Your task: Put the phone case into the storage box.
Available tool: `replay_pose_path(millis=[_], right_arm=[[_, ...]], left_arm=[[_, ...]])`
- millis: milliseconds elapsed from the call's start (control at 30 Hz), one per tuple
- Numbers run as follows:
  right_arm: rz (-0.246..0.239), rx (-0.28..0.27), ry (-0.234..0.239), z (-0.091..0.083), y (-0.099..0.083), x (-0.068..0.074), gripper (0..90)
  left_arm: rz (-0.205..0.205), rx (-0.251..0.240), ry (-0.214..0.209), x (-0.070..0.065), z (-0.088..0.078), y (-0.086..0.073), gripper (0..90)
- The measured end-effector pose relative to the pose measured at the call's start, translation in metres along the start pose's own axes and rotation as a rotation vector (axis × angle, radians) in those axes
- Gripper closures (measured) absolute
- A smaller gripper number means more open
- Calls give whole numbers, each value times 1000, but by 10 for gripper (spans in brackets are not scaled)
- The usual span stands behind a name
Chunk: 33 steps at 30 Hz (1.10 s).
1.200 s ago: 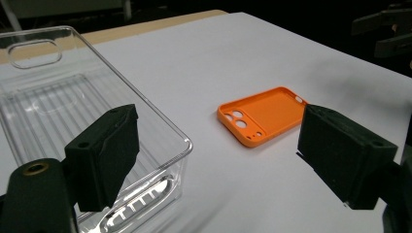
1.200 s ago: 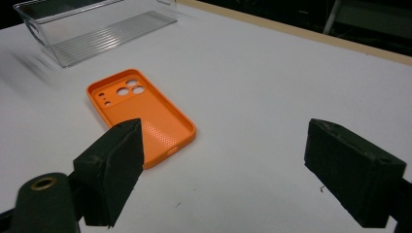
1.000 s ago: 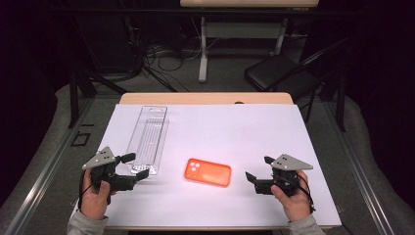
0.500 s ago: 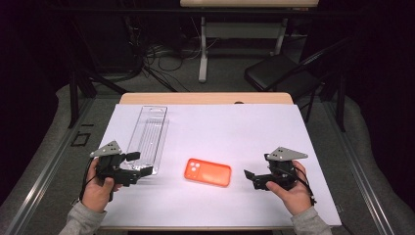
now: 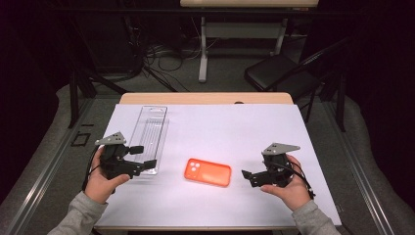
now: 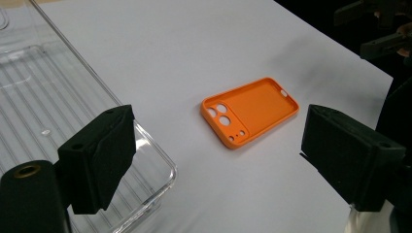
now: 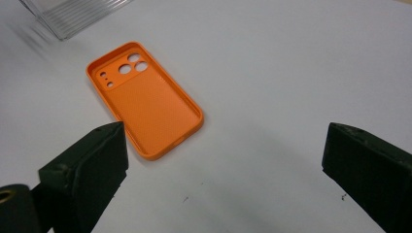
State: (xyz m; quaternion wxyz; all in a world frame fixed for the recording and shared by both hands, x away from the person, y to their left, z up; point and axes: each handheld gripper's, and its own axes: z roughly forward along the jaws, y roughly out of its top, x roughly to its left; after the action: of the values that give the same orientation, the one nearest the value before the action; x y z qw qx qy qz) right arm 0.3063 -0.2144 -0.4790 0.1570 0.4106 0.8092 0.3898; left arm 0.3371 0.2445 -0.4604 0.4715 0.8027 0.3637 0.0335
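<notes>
- Orange soft-looking phone case point(image 5: 208, 172), rectangular with rounded corners and camera cut-outs: it lies flat, hollow side up, on the white sheet covering the table point(image 5: 235, 127), between the two grippers and touching neither.
- Left gripper point(image 5: 147, 156): jaws wide apart and empty, held low beside the near end of the clear ribbed plastic tray point(image 5: 149, 132); in the left gripper view one black jaw stands in front of the tray's corner point(image 6: 160, 170).
- Right gripper point(image 5: 248, 177): its jaws have just been opening and now stand wide, nothing between them; in the right gripper view the case point(image 7: 145, 102) lies ahead of them, nearer one jaw than the other.
- Risk 1, judged: the case is thin-walled and lies flat, so a jaw coming in level may push it across the smooth sheet instead of catching its rim.
- Risk 2, judged: a pinch on one wall alone could bend the flexible rim and let the case slip or spring free when lifted.
- Risk 3, judged: the left gripper is close to the tray; a sideways move toward the case could knock the light tray askew.
- Risk 4, judged: both grippers closing on the case together could collide over it.
</notes>
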Motion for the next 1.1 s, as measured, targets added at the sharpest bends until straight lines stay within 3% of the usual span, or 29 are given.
replay_pose_path(millis=[633, 1100], right_arm=[[-7, 74, 12, 12, 29, -1, 71], [-41, 106, 16, 29, 49, 2, 120]], left_arm=[[19, 10, 5, 0, 8, 31, 152], [23, 23, 13, 2, 21, 55, 153]])
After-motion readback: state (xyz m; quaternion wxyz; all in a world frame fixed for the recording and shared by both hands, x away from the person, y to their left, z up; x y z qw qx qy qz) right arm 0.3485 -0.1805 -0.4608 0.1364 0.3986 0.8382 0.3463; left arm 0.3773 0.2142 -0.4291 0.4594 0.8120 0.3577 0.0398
